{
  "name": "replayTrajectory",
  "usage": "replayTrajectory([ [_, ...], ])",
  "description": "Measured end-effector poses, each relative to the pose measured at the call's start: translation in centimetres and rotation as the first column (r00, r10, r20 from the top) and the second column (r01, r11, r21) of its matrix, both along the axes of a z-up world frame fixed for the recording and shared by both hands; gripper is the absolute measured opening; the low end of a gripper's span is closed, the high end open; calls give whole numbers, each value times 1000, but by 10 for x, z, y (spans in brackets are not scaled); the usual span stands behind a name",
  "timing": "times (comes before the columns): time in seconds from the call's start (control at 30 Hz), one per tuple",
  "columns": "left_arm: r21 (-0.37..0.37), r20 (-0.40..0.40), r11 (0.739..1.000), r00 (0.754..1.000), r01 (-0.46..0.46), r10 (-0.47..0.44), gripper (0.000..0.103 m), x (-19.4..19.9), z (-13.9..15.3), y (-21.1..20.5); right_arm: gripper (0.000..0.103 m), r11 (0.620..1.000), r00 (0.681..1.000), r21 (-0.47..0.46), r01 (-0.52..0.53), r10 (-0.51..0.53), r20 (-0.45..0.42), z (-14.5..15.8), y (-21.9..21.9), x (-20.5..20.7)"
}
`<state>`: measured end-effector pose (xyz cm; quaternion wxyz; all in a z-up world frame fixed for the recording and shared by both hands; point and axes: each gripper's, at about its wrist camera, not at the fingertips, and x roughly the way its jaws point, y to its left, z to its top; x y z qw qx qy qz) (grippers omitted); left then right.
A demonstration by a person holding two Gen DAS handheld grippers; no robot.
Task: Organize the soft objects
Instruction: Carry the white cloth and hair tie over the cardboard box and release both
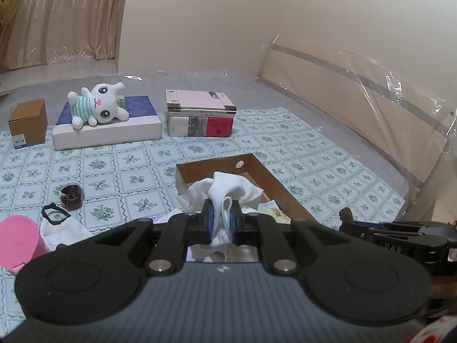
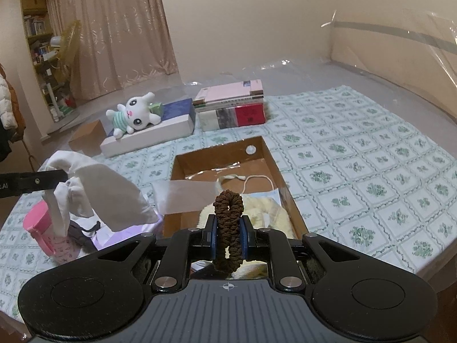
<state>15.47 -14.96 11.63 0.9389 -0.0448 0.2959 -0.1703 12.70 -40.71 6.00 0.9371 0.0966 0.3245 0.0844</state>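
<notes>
My left gripper (image 1: 222,217) is shut on a white cloth (image 1: 228,190) and holds it above the near left side of the open cardboard box (image 1: 257,168). In the right wrist view the same cloth (image 2: 105,197) hangs from the left gripper at the left. My right gripper (image 2: 228,228) is shut on a brown scrunchie (image 2: 228,217) over the near end of the box (image 2: 268,157), which holds a cream fluffy item (image 2: 271,214) and a white cord. A plush rabbit (image 1: 98,105) lies on a flat white box at the back.
A stack of books (image 1: 200,114) and a small brown carton (image 1: 27,125) stand at the back. A pink container (image 1: 17,245), a dark red scrunchie (image 1: 71,197), a black band and white cloth lie at the left on the floral sheet. A plastic-wrapped headboard (image 1: 371,100) runs along the right.
</notes>
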Motion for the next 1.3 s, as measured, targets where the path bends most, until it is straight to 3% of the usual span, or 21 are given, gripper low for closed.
replayTrajectory([
  [0.53,-1,-28,999,999,-42,42,10,50,-12,-7,16,1000,999,16,-16,16,-47,-26,-5,32],
  [0.77,28,-43,997,997,-70,71,10,89,-21,-6,16,999,998,32,-19,20,-56,-36,-7,50],
  [1.0,57,-96,998,995,-36,41,10,133,-46,-27,16,999,996,39,-34,37,-79,-48,-7,69],
  [1.3,-51,-212,997,975,63,-73,10,173,-90,-60,16,998,992,49,-26,32,-123,-73,-8,93],
])
